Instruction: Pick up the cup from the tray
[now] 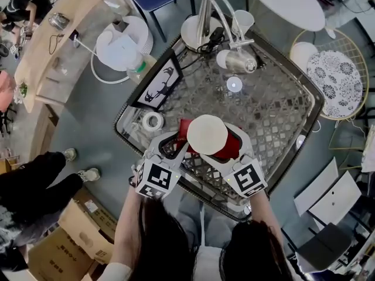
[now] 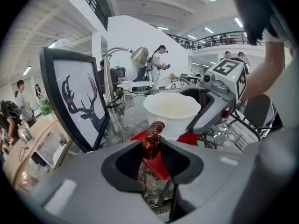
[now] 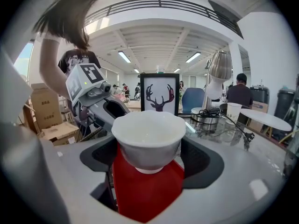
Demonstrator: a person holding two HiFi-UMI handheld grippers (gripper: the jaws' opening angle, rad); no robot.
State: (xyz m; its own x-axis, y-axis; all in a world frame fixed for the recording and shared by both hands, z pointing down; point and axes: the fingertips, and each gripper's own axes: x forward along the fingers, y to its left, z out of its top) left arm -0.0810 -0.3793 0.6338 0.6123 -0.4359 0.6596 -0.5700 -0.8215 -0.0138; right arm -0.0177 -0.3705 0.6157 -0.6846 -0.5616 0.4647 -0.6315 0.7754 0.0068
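The white cup [image 1: 207, 134] shows large in the head view, just above the red tray [image 1: 234, 149] on the glass table. In the right gripper view the cup [image 3: 148, 139] sits between the jaws of my right gripper [image 3: 149, 157], which is shut on it, with the red tray [image 3: 145, 192] below. My left gripper [image 2: 152, 148] is shut on a dark red beaded knob [image 2: 152, 141] at the tray's corner [image 2: 159, 167]. The left gripper view also shows the cup [image 2: 171, 113] and the right gripper [image 2: 212, 108] against its side.
A framed deer picture [image 1: 158, 86] leans at the table's left edge, with a tape roll [image 1: 153, 121] near it. A metal desk lamp [image 1: 234, 60] and a paper cup [image 1: 243, 21] stand at the far side. Cardboard boxes [image 1: 76, 233] lie on the floor to the left.
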